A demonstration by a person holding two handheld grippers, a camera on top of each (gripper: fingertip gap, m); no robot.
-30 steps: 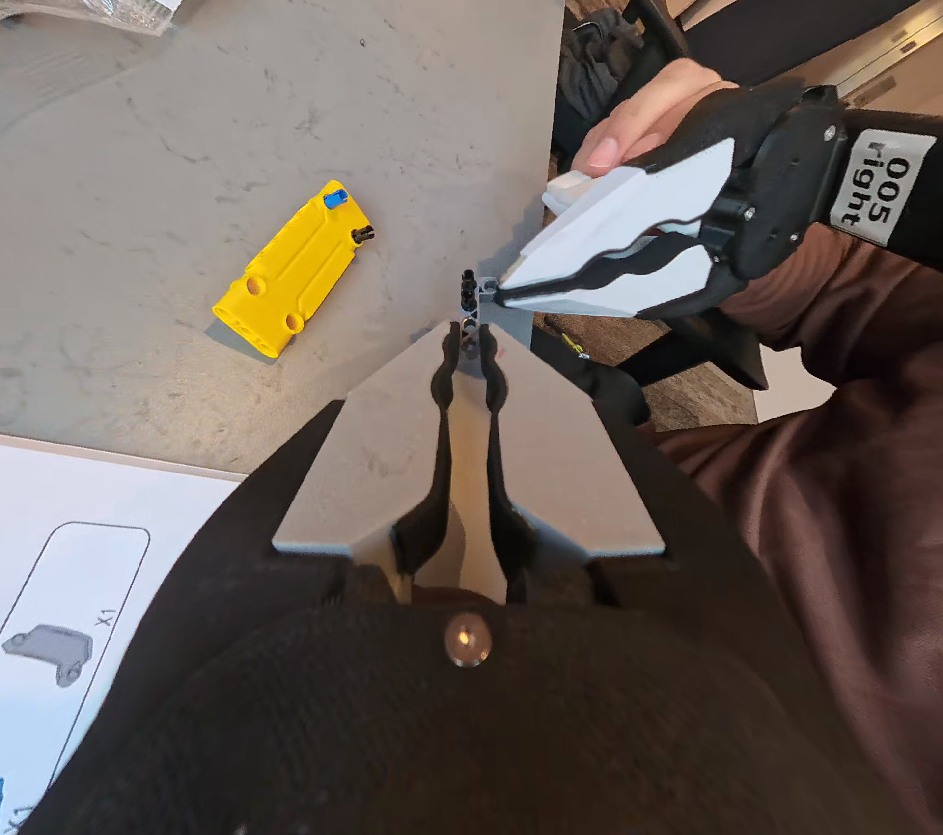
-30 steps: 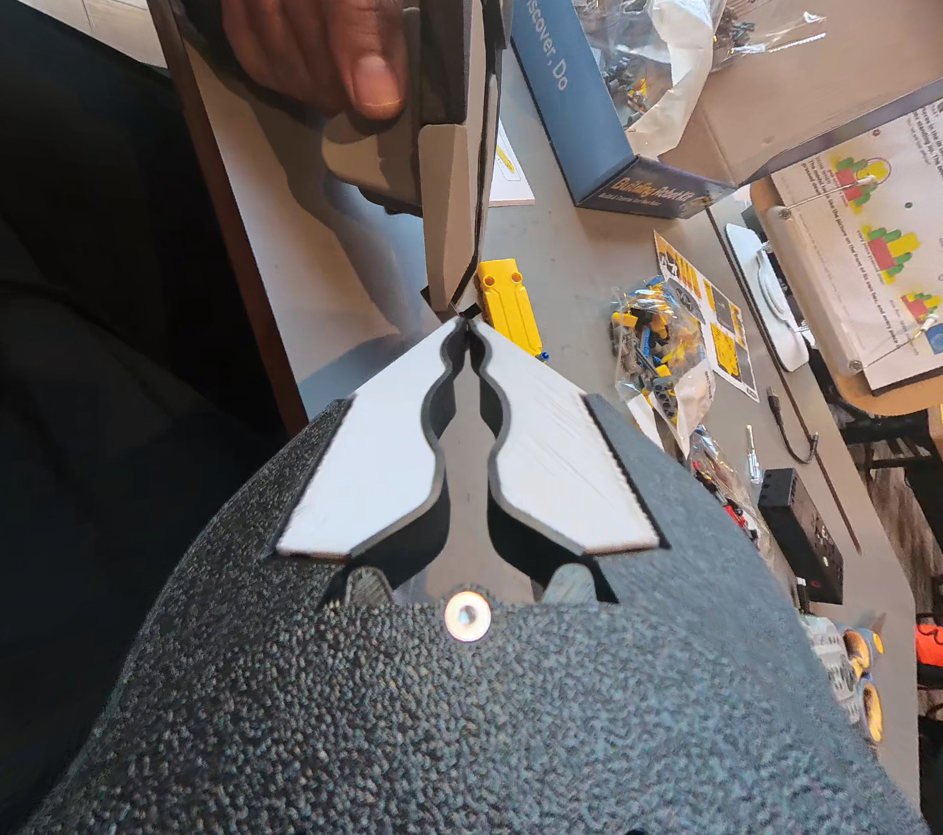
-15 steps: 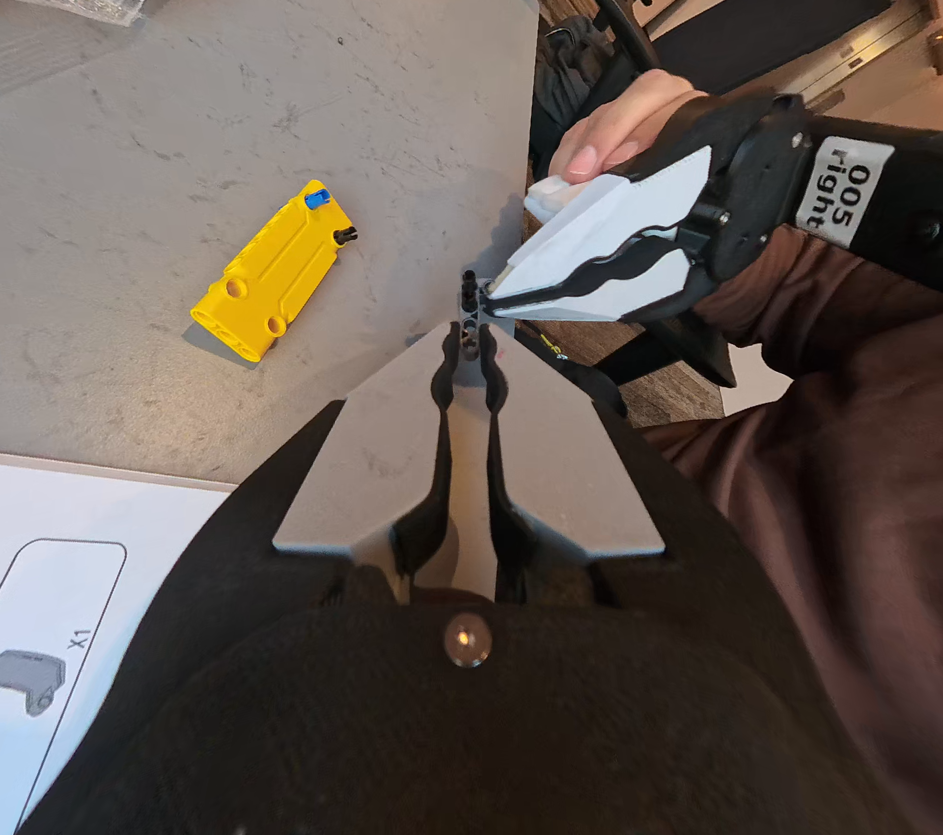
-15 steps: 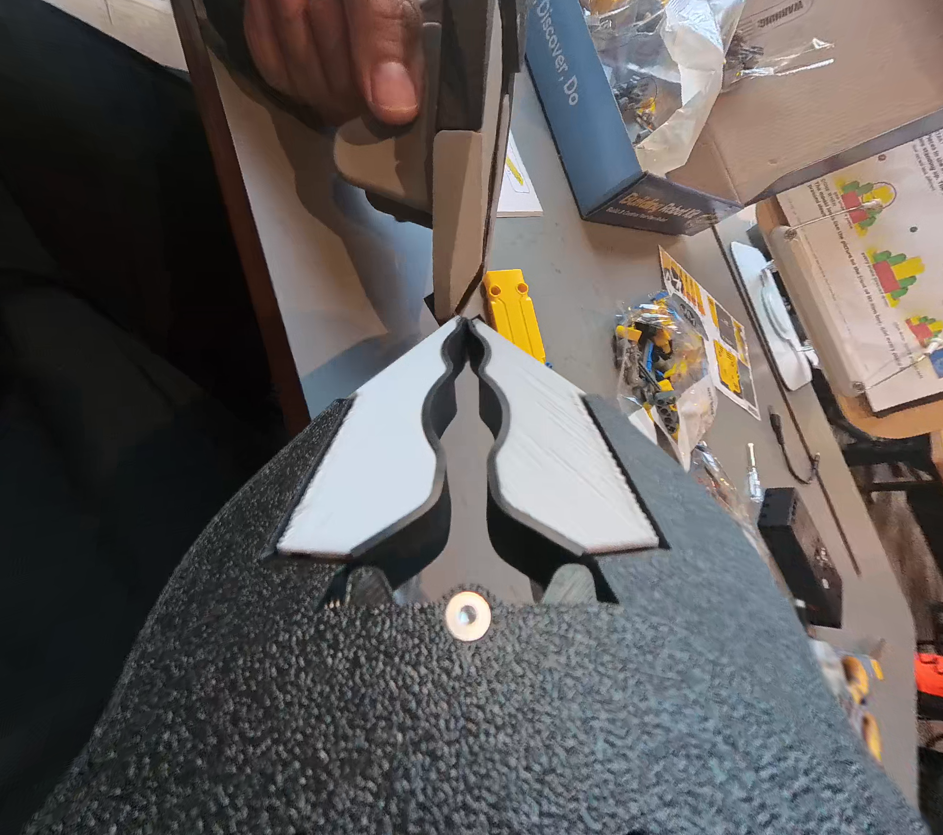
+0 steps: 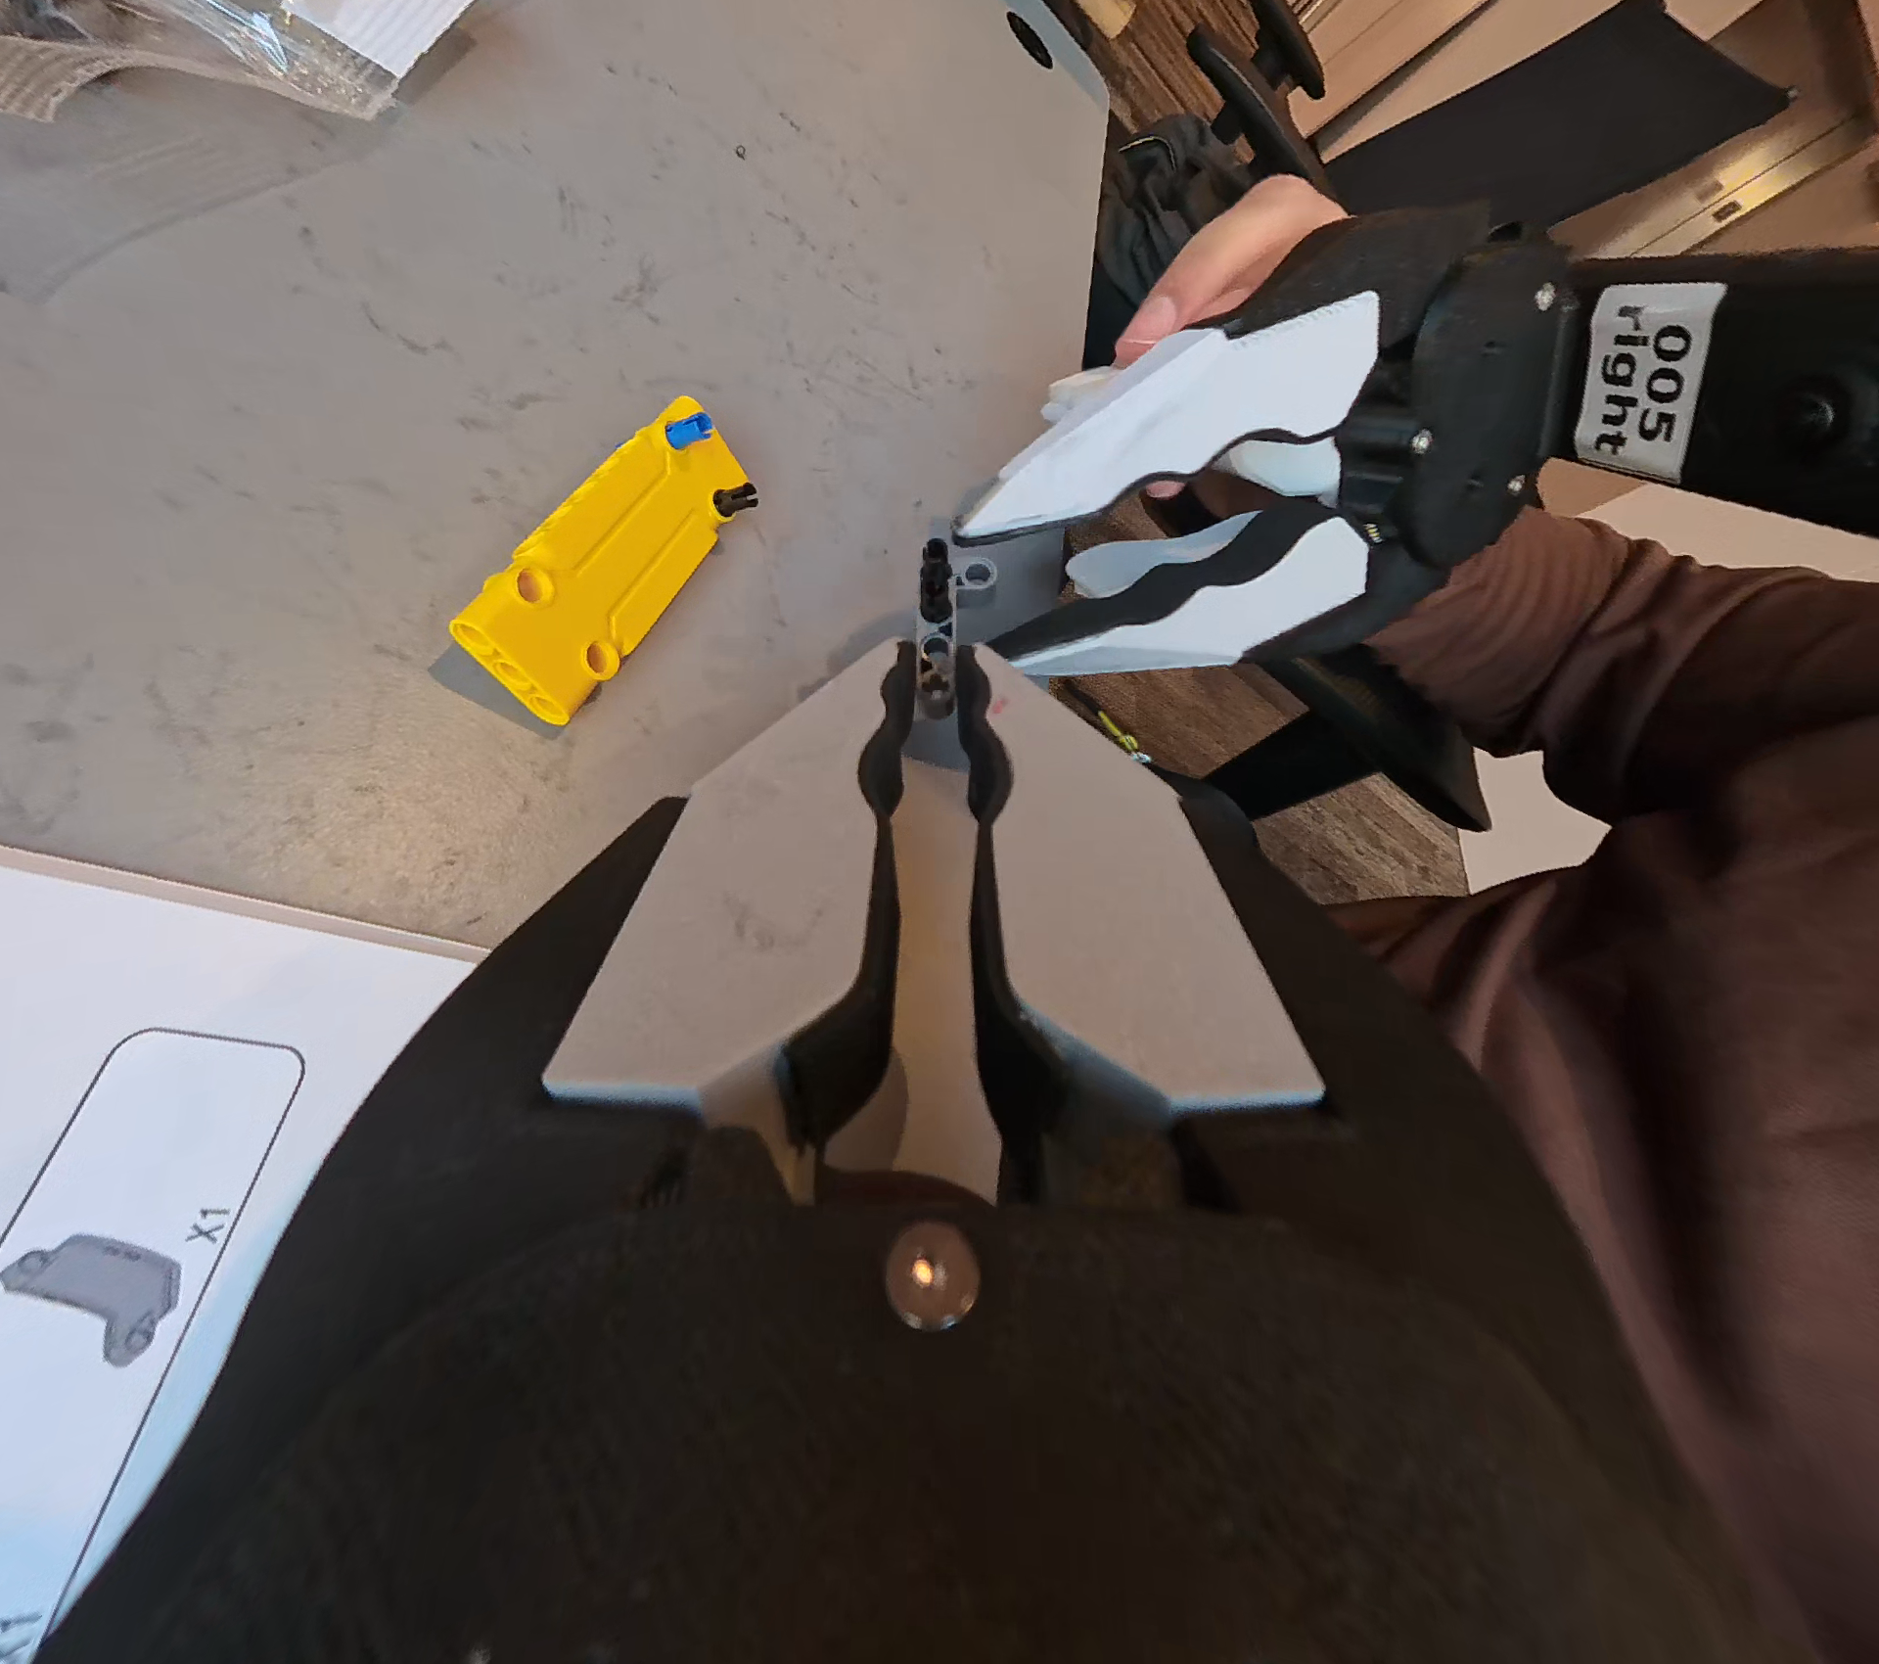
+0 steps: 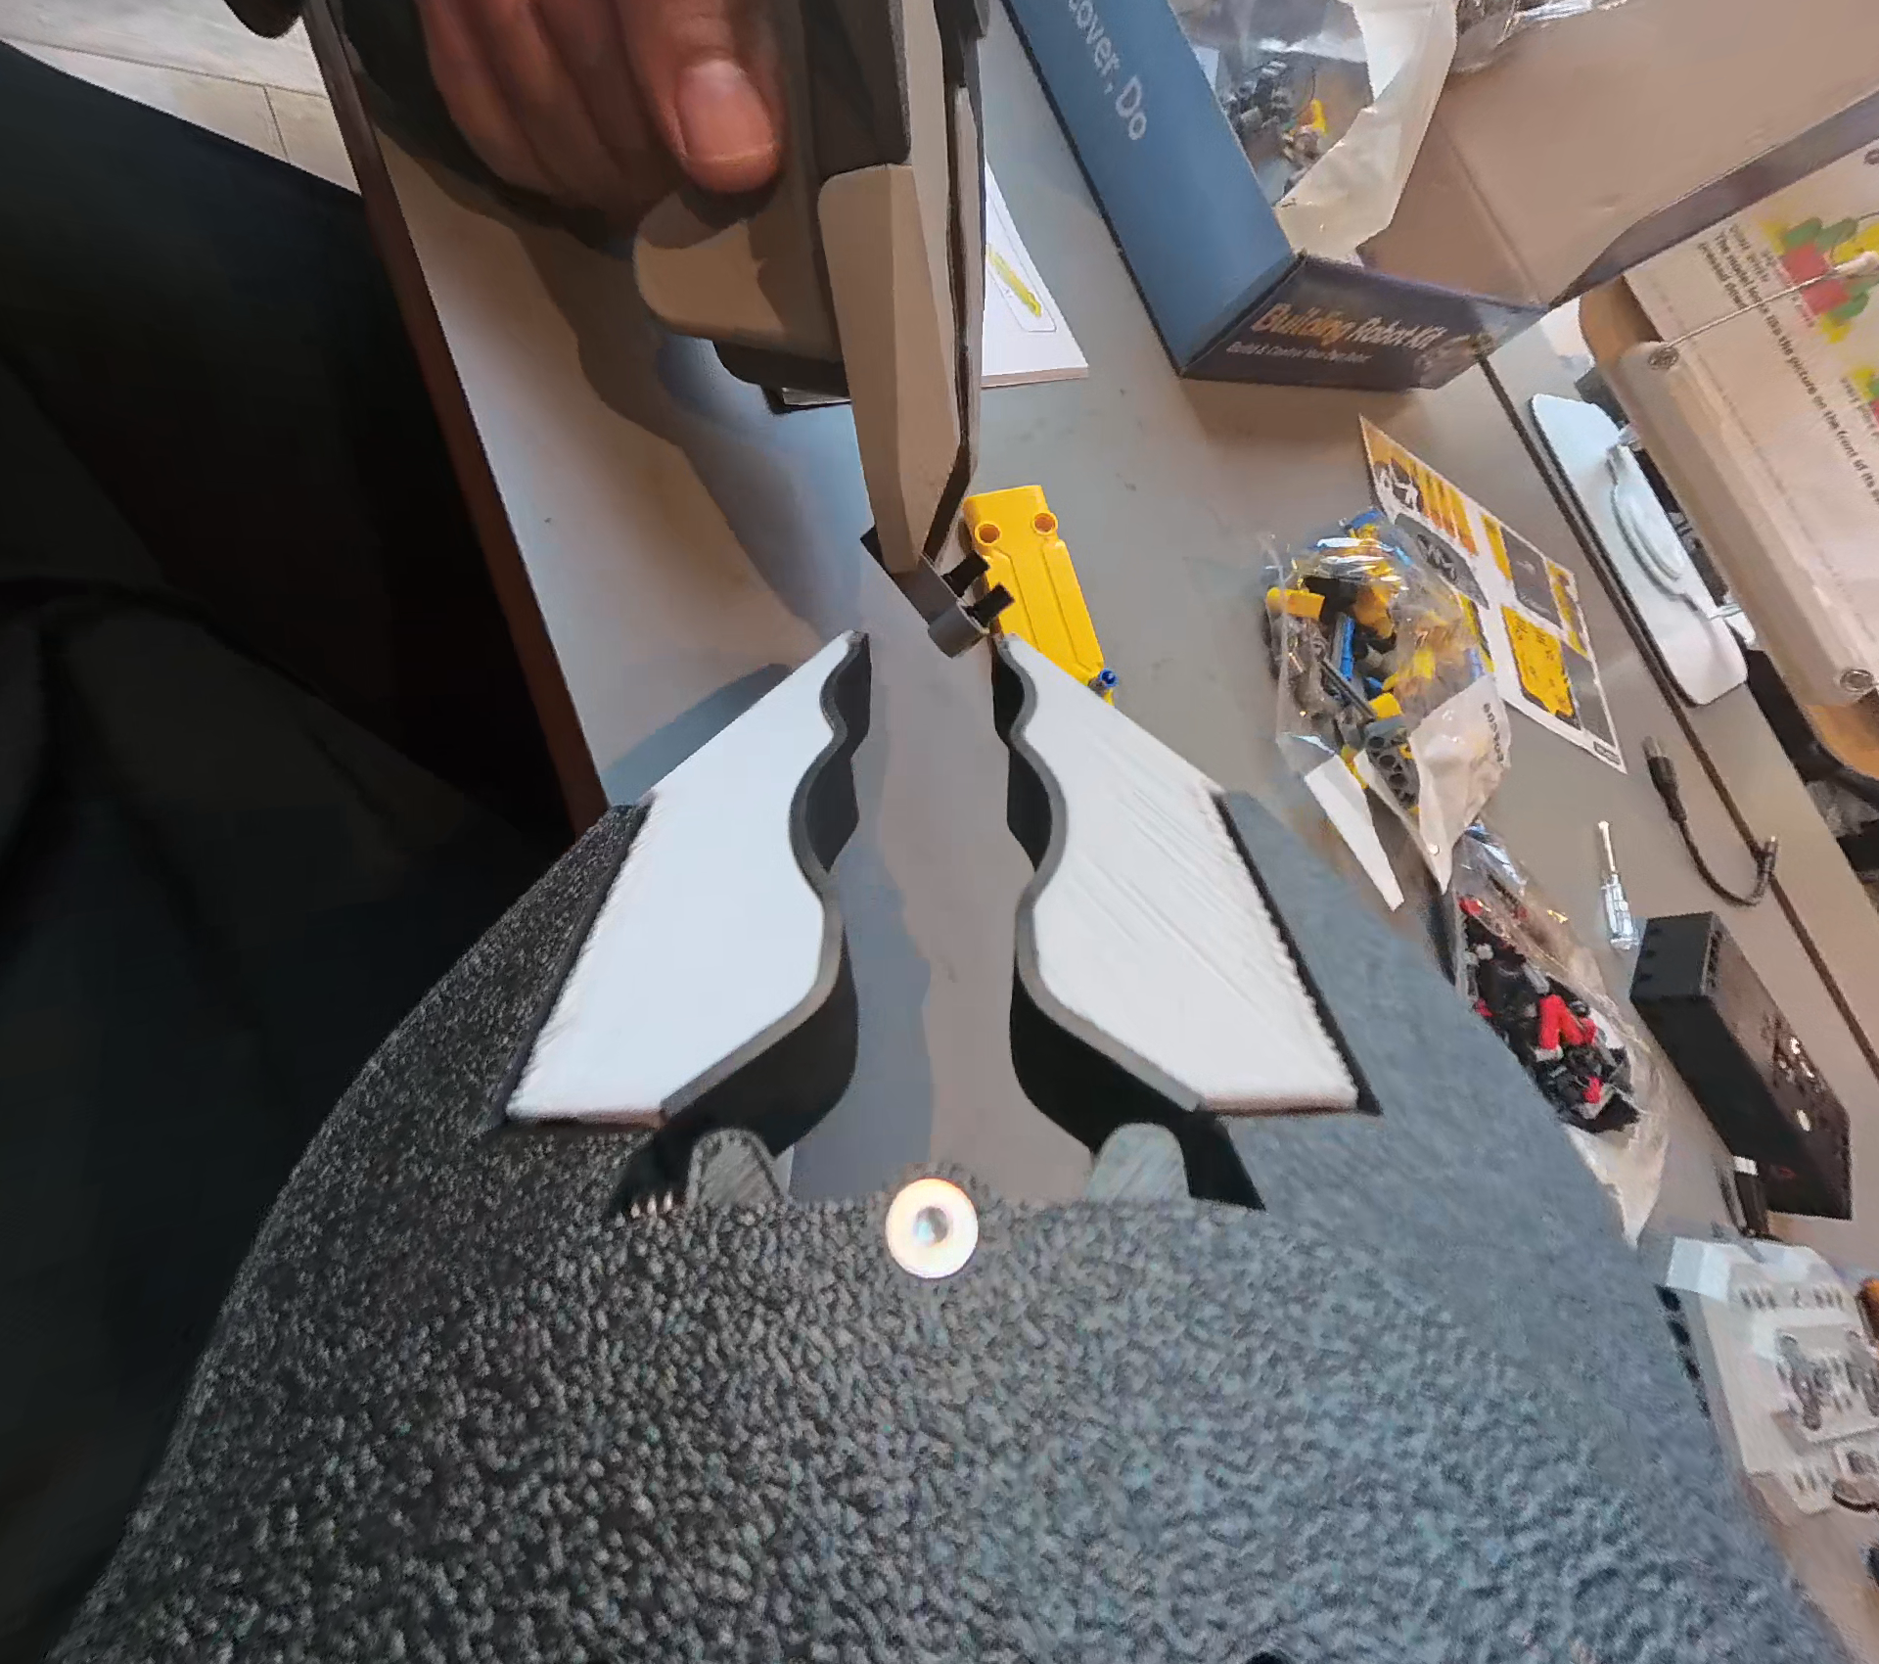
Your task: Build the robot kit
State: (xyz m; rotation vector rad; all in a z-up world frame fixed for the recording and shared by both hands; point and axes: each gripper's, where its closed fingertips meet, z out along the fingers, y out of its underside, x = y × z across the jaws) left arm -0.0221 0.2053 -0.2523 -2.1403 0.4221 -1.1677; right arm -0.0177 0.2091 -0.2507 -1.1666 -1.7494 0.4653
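Grey beam (image 5: 937, 649), a small perforated building-kit piece with two black pins (image 5: 931, 573) standing out of its far end, sits clenched between the tips of the left gripper (image 5: 935, 667), held in the air just past the near edge of the grey table (image 5: 508, 242). The right gripper (image 6: 930, 649) has its jaws spread apart and grasps nothing; in the left wrist view its white fingers (image 5: 1149, 436) straddle the far end of the beam, one above and one below, close to it but seemingly not touching. From the right wrist view the beam (image 6: 941, 603) hangs from the left gripper's tips just ahead of the open jaws, the pins pointing sideways toward the yellow panel (image 6: 1037, 588). That yellow panel (image 5: 600, 558) lies flat on the table, well apart from both grippers, with a blue pin (image 5: 689, 427) and a black pin (image 5: 734, 499) already seated at one end. As for progress, the pinned beam and the pinned panel remain two separate pieces. An instruction sheet (image 5: 153, 1158) lies at the near left, and clear bags of parts (image 6: 1362, 680) and a blue box (image 6: 1169, 120) sit farther along the table.
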